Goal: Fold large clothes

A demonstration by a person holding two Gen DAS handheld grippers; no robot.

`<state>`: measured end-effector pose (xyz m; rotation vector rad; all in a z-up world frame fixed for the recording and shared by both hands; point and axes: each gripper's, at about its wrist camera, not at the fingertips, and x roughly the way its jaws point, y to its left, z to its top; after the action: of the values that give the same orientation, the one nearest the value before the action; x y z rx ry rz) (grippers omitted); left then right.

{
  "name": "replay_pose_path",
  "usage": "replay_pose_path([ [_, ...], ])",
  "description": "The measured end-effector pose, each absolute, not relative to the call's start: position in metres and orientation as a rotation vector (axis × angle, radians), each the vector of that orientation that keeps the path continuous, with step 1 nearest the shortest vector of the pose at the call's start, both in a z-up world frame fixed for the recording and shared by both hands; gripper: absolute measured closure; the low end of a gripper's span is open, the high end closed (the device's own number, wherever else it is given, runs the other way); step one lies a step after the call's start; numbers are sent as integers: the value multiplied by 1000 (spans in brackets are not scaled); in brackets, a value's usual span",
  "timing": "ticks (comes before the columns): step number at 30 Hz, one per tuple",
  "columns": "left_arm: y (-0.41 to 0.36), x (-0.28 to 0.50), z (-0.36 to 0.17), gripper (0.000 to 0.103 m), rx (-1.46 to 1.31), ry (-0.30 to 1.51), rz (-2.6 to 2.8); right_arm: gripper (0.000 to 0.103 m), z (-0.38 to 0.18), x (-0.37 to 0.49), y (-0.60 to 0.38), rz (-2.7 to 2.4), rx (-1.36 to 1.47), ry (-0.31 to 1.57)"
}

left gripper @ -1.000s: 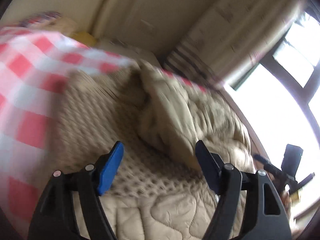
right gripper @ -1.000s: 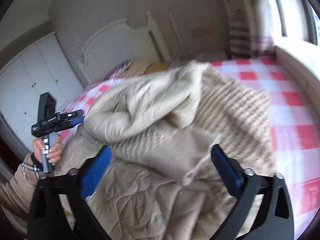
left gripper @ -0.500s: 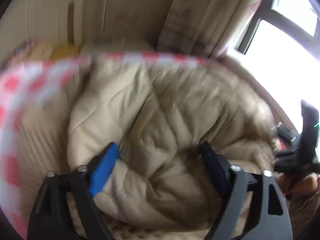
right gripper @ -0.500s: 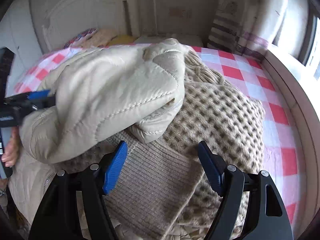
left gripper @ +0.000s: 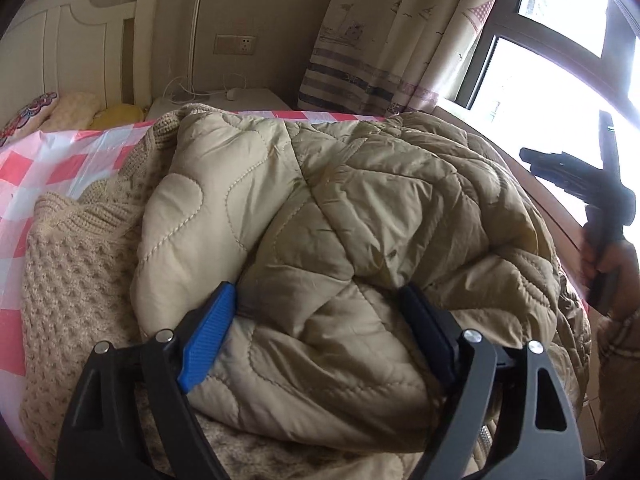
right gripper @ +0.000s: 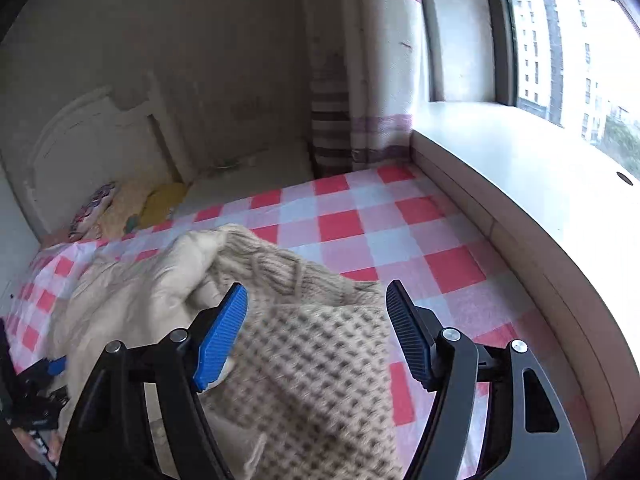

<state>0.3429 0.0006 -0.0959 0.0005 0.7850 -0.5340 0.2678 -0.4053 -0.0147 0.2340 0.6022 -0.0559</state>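
Observation:
A beige quilted jacket (left gripper: pixel 360 240) lies bunched on the bed, on top of a beige waffle-knit sweater (left gripper: pixel 76 280). My left gripper (left gripper: pixel 320 320) is open, its jaws on either side of a puffy fold of the jacket without pinching it. In the right wrist view the sweater (right gripper: pixel 312 368) and a pale part of the jacket (right gripper: pixel 132 300) lie below my right gripper (right gripper: pixel 316 320), which is open and empty just above the knit. The right gripper also shows in the left wrist view (left gripper: pixel 560 168), at the right edge.
The bed has a red-and-white checked sheet (right gripper: pixel 360 220). A white headboard (left gripper: pixel 60 52) and pillows (left gripper: pixel 76 108) stand at the far end, beside a white nightstand (left gripper: pixel 224 100). A curtain (left gripper: pixel 380 40), window sill (right gripper: pixel 520 184) and window run along the right.
The left gripper has swung from the checked sheet and sweater over onto the jacket. The right gripper has lifted and turned toward the window side; the jacket now lies to its left.

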Motion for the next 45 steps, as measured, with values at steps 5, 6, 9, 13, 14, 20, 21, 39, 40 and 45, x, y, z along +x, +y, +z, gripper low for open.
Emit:
replay_pose_path([
  [5,-8,345,-95,18,27,778,-511,37,15,237,-340,225,159,504],
  [6,-7,344,-95,18,27,777,-508,37,18,239,-321,263,122,503],
  [9,-8,340,-92,17,35,771,-494,37,3,250,-272,288,-41,609],
  [13,-4,325,-83,16,71,760,-496,33,-76,279,-276,287,1,857],
  [14,-2,323,-80,16,73,759,-496,34,-78,278,-285,317,58,849],
  [20,33,320,-14,9,-174,622,-464,27,-78,276,-282,310,51,843],
  [21,37,322,-6,7,-232,601,-478,26,-78,278,-280,306,45,842],
  [39,-28,366,-87,2,135,762,-290,23,-51,236,-291,214,135,711],
  [40,-29,367,-86,2,139,762,-288,23,-45,228,-289,219,133,677],
  [45,-28,365,-90,2,143,760,-285,10,-40,215,-254,241,-12,645],
])
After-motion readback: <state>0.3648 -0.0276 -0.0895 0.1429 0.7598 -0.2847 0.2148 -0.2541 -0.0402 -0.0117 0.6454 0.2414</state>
